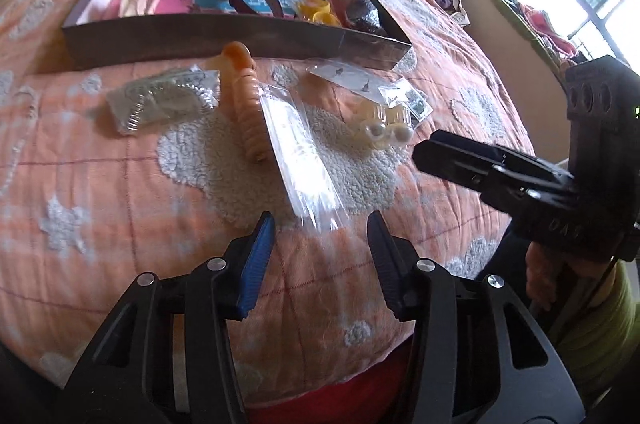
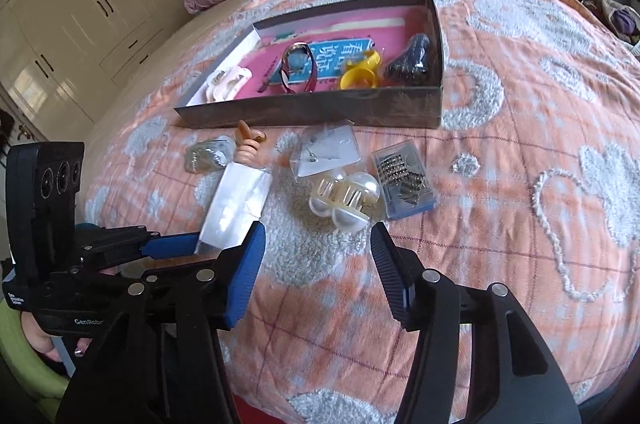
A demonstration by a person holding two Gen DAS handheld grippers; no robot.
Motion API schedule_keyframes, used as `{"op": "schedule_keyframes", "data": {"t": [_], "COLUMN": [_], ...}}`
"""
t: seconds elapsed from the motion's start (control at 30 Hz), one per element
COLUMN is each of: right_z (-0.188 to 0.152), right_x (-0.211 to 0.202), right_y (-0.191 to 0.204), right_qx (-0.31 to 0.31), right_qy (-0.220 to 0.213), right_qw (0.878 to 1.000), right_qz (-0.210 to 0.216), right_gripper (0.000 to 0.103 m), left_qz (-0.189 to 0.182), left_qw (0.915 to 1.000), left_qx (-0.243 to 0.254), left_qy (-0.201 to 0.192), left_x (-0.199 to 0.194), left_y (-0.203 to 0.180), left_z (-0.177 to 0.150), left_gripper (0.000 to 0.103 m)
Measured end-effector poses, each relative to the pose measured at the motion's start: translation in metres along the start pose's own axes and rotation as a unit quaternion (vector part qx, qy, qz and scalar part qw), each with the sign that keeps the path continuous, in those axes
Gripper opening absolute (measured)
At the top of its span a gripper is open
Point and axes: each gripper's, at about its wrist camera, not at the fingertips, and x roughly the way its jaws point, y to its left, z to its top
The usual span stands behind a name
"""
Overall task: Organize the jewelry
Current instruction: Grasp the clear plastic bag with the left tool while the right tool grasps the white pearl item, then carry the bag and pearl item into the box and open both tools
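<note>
A bed covered with an orange-and-white fleece blanket point(image 2: 500, 244) is seen from two wrist cameras. A shallow dark box point(image 2: 320, 110) with a pink lining lies toward the far side of the blanket. Inside it are seen a cream hair clip point(image 2: 226, 84) at the left end, a watch with a dark red strap point(image 2: 298, 64) in the middle, yellow rings point(image 2: 358, 74) beside it, and a dark glittery piece point(image 2: 412, 62) in the right corner.

Just in front of the box's near wall, loose items are spread out: a crumpled clear bag point(image 1: 166, 100), an orange ribbed hair clip point(image 1: 248, 104), a long clear plastic bag point(image 1: 300, 152) partly overlapping it, a small bag of earrings point(image 2: 326, 152), a pearl-topped claw clip point(image 2: 344, 200), and a packet of dark pins point(image 2: 404, 178).

The left gripper point(image 1: 320, 224) is held just at the near end of the long clear bag, its blue pads partly spread, not pressed on the bag. The right gripper point(image 2: 318, 236) is held near the claw clip, jaws partly spread, nothing pinched.
</note>
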Motion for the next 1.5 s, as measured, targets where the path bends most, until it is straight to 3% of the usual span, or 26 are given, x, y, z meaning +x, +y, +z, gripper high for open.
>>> {"op": "schedule_keyframes", "data": {"t": [0.3,0.63,0.7,0.77,1.13,1.5], "right_z": [0.009,0.016,0.016,0.016,0.013,0.039], "right_x": [0.021,0.046,0.049,0.049,0.009,-0.039], "right_y": [-0.007,0.0,0.0,-0.001,0.014,0.03], "right_qx": [0.025,0.028,0.028,0.024,0.009,-0.02], "right_qy": [0.01,0.015,0.006,-0.002,-0.018,-0.084], "right_qw": [1.0,0.998,0.998,0.998,1.0,0.996], "right_qz": [-0.009,-0.047,-0.062,-0.062,-0.004,-0.002], "right_gripper": [0.054,0.053,0.041,0.041,0.041,0.041], "left_qz": [-0.008,0.002,0.004,0.01,0.043,0.067], "left_qw": [0.9997,0.9998,0.9996,0.9992,0.995,0.9897], "left_qx": [-0.021,0.008,0.01,0.017,0.021,0.005], "left_qy": [0.003,-0.017,-0.024,-0.035,-0.087,-0.126], "left_x": [0.015,-0.011,-0.019,-0.025,-0.057,-0.083], "left_y": [0.008,0.004,0.004,0.002,0.013,0.03], "left_z": [0.012,0.004,0.006,0.009,0.032,0.054], "left_gripper": [0.018,0.016,0.016,0.016,0.016,0.016]}}
